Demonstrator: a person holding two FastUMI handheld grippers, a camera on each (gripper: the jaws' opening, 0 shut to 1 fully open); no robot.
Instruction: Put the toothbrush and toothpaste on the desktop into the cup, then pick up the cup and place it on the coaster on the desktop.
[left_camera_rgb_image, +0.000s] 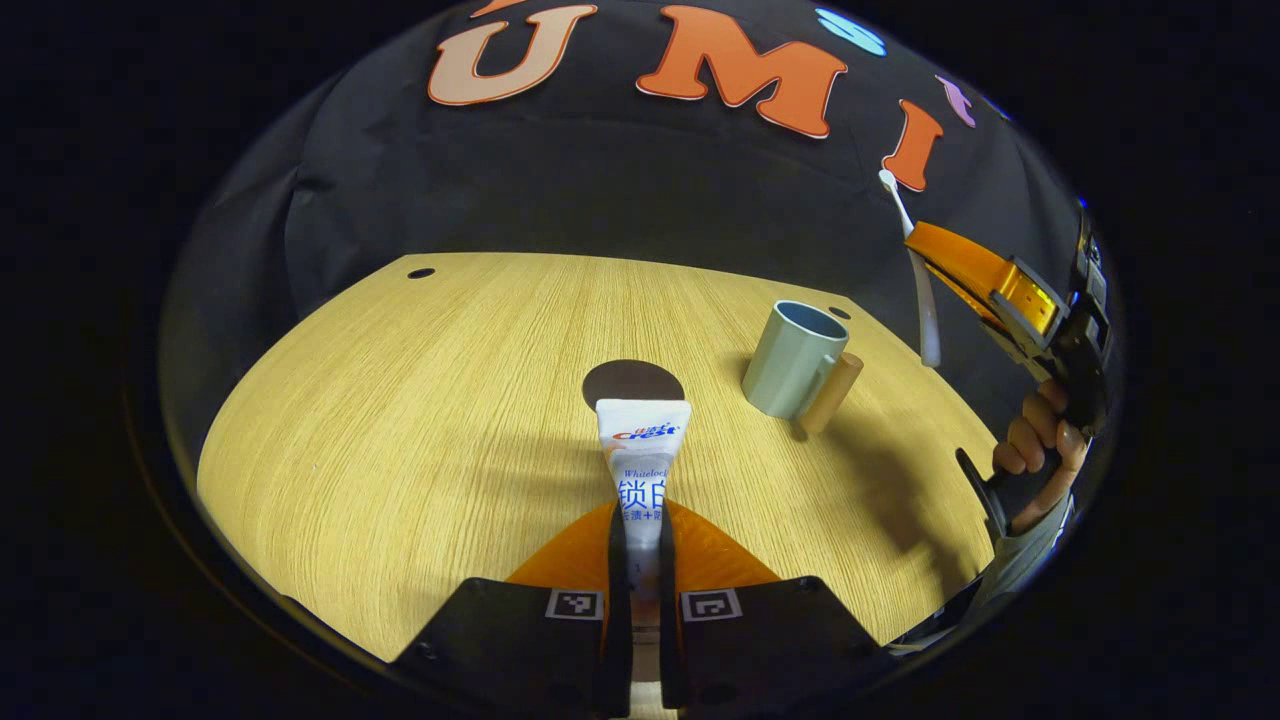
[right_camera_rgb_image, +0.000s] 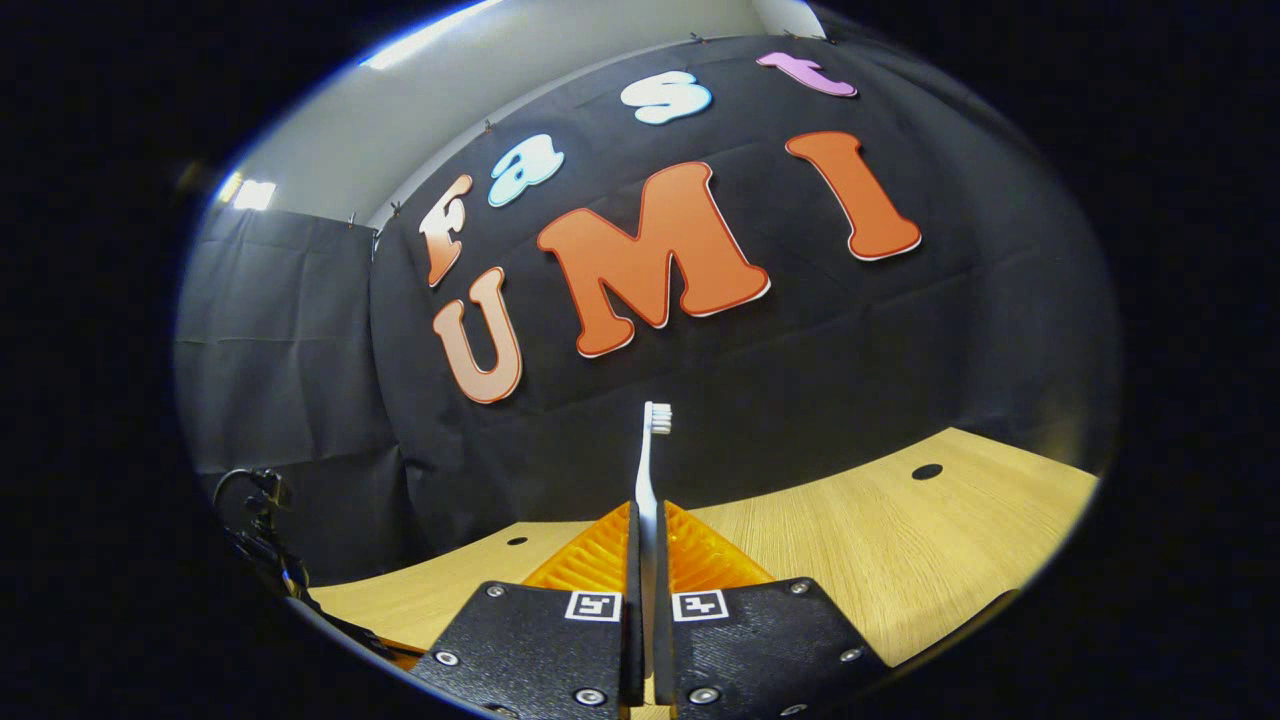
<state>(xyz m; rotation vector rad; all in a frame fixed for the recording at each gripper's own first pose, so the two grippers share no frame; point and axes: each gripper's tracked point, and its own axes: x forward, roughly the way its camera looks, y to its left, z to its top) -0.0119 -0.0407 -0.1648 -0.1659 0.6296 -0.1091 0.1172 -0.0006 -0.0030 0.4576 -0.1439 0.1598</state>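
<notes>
My left gripper (left_camera_rgb_image: 641, 545) is shut on a white toothpaste tube (left_camera_rgb_image: 642, 455), whose flat end points forward over the wooden desktop (left_camera_rgb_image: 420, 400). Just past the tube lies a dark round coaster (left_camera_rgb_image: 625, 381). A pale blue cup (left_camera_rgb_image: 793, 358) with a tan handle stands upright to the right of the coaster. In the left gripper view, the right gripper (left_camera_rgb_image: 925, 270) hangs in the air at the far right, above and beyond the cup, holding a white toothbrush (left_camera_rgb_image: 920, 280). In the right gripper view, my right gripper (right_camera_rgb_image: 648, 560) is shut on the toothbrush (right_camera_rgb_image: 652, 460), bristles up.
A person's hand (left_camera_rgb_image: 1040, 440) holds the right gripper's grip at the desk's right edge. The desktop has small round holes near its back corners (left_camera_rgb_image: 421, 272). A black cloth wall rises behind the desk. A clamp with cables (right_camera_rgb_image: 260, 530) sits at the left in the right gripper view.
</notes>
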